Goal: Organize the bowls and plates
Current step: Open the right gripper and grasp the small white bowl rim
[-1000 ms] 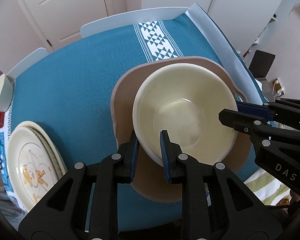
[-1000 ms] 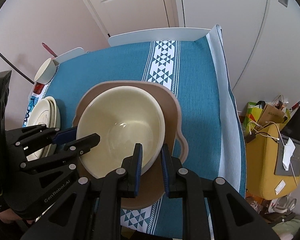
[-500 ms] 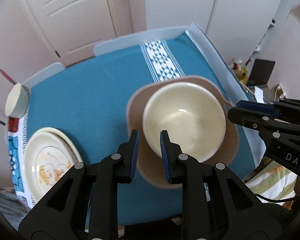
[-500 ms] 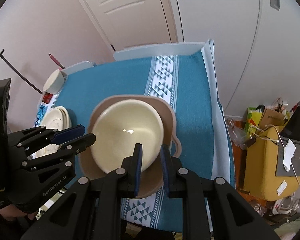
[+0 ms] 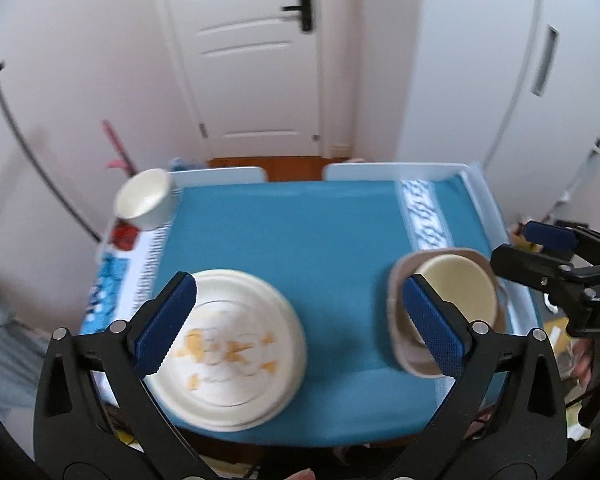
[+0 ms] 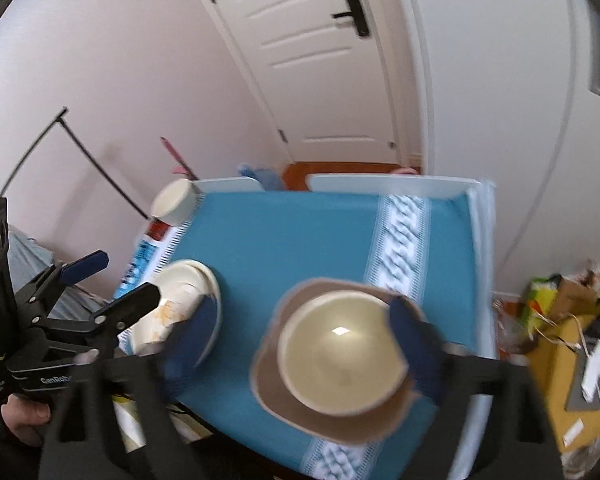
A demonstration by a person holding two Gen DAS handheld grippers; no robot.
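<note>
Bowl (image 6: 340, 352) blurred, its rim partly hidden by right tool (image 6: 306, 344); both tools just spread, empty.

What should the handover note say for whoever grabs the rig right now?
Left gripper: jaws just opened wide, empty. Right gripper: jaws just opened, empty.
Cream bowl sits inside the tan dish on the teal cloth; nothing grips it.
Plate stack at the cloth's near left edge.
Small white bowl alone at the far left corner.
Done: bowl nested in the dish. Left: probably the small bowl.
</note>
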